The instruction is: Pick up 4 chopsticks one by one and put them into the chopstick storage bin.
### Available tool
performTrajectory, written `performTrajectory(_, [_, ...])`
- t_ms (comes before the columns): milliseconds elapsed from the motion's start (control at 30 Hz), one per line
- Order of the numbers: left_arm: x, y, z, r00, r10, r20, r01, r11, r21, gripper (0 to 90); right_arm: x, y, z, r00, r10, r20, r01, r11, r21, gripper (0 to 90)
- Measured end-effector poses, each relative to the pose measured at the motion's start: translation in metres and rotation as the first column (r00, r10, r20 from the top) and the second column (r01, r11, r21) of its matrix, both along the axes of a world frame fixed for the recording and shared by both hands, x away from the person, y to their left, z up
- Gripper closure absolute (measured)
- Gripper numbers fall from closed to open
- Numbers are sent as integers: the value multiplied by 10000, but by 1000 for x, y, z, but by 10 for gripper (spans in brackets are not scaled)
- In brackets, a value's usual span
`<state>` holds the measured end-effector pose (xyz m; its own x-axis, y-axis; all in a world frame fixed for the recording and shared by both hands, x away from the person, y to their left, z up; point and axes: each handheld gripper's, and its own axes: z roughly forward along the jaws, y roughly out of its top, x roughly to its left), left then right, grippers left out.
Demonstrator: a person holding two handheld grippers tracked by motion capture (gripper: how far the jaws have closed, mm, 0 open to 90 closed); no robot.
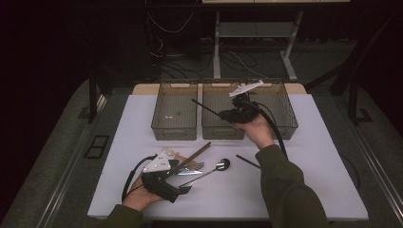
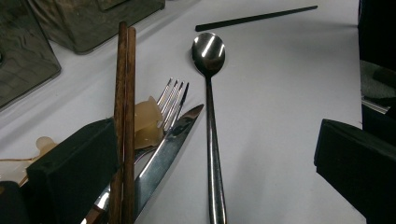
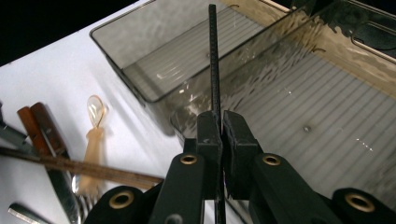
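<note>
My right gripper (image 1: 223,114) (image 3: 219,126) hangs over the middle smoky bin (image 1: 209,129) (image 3: 299,107), shut on a black chopstick (image 1: 205,106) (image 3: 214,56) that points up and to the left. At the front left my left gripper (image 1: 180,179) (image 2: 215,133) stands open at a heap of cutlery. Between its jaws lie a steel spoon (image 1: 209,171) (image 2: 210,60), a knife (image 2: 163,154) and a fork (image 2: 173,100). Two brown chopsticks (image 1: 195,154) (image 2: 123,79) lie against its left jaw. A second black chopstick (image 1: 247,161) (image 2: 256,17) lies on the white table (image 1: 304,156).
Three smoky bins stand side by side at the back: the left bin (image 1: 174,128) (image 3: 140,60), the middle one and the right bin (image 1: 285,124). A pale spoon (image 3: 93,135) (image 2: 147,121) lies in the heap. Beyond the table, desk legs and cables (image 1: 223,52) are on the floor.
</note>
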<state>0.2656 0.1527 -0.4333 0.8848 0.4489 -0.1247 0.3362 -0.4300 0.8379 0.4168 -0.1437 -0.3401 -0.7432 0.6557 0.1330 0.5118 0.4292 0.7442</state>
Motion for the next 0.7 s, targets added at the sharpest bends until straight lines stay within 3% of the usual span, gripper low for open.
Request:
performTrajectory(400, [0, -2, 0, 10000, -24, 55, 23, 9999, 138, 0, 27, 47, 5, 9996, -286, -79, 284, 9993, -240, 861])
performTrajectory(700, [-1, -2, 0, 10000, -25, 88, 25, 10000, 14, 0, 51, 82, 2, 9974, -638, -334, 613, 9957, -699, 861])
